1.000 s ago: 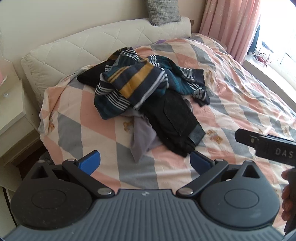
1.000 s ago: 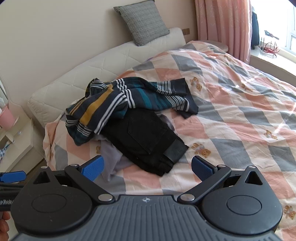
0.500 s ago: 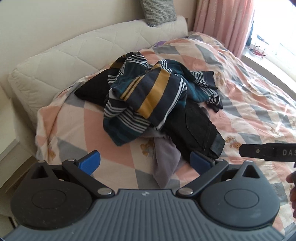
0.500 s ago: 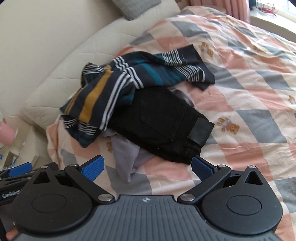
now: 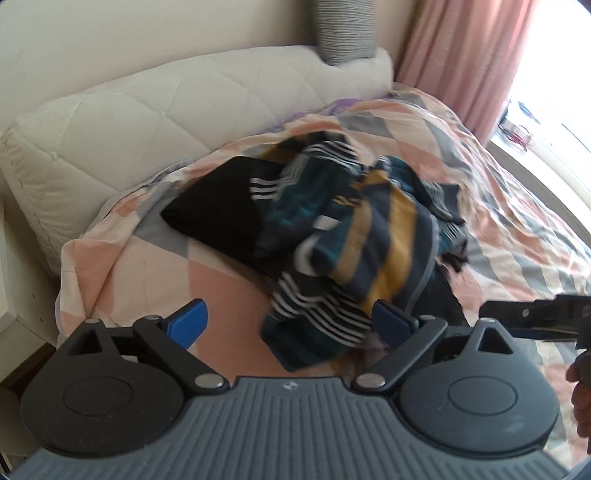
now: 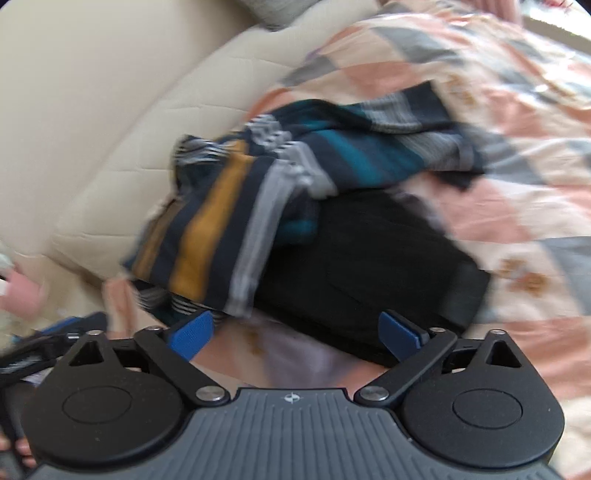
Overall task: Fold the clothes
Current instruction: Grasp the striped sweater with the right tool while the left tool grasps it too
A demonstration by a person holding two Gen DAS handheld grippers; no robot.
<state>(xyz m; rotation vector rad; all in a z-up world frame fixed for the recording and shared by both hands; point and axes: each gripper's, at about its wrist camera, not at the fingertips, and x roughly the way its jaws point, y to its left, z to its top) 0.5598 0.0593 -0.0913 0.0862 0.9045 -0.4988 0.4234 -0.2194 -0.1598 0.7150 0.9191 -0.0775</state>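
Crumpled navy striped sweater with mustard and teal bands heaped on pink-grey checked bedspread, near cream quilted headboard. Black folded trousers partly under sweater; pale lilac garment peeks beneath. Left gripper and right gripper both spread wide, empty, low before heap. Right view motion-blurred; grey cushion cut off at top.

Rumpled clothes pile on bed
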